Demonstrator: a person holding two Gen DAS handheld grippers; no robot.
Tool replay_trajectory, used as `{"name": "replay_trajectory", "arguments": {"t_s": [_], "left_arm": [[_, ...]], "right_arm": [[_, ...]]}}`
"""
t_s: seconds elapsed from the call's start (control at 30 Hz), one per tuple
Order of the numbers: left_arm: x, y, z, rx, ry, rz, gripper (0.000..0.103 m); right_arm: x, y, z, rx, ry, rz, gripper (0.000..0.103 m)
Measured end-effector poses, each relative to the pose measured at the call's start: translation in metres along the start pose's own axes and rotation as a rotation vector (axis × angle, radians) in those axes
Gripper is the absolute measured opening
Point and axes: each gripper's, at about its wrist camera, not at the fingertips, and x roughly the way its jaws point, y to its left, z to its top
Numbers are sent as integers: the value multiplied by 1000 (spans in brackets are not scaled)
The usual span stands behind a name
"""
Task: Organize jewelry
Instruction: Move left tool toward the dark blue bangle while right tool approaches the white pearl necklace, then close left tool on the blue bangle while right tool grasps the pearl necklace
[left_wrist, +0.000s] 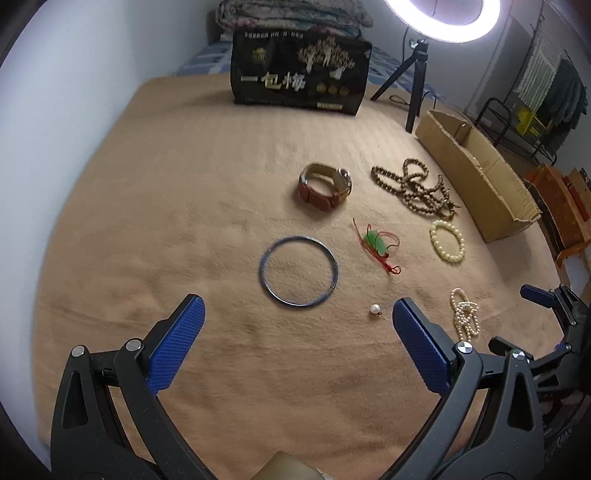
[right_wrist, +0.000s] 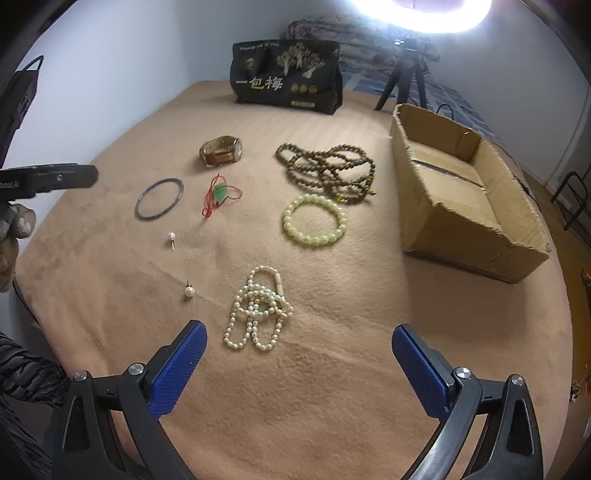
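Pale walls; ring light on tripod; tan blanket; black rack far right.

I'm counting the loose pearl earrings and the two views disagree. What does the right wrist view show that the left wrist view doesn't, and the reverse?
Only the right wrist view shows a second pearl earring, nearer the camera, and the cardboard box interior.

Only the left wrist view shows folded bedding behind the black bag.

Both show the far earring, bangle, watch, green pendant, pearl necklace, both bead strands, and open, empty grippers: left gripper, right gripper.
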Motion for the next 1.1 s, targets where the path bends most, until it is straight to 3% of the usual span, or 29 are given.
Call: {"name": "replay_trajectory", "arguments": {"t_s": [0.23, 0.7, 0.97, 1.1], "left_arm": [[43, 6, -2, -65, 67, -11, 103], [83, 3, 4, -5, 80, 122, 103], [95, 10, 12, -11, 85, 112, 103], [96, 12, 14, -15, 80, 103, 103]], "right_arm": [[14, 2, 1, 20, 41, 19, 101], [29, 10, 9, 3, 59, 26, 101], [42, 7, 11, 4, 93, 24, 101], [50, 5, 12, -8, 117, 15, 97]]}}
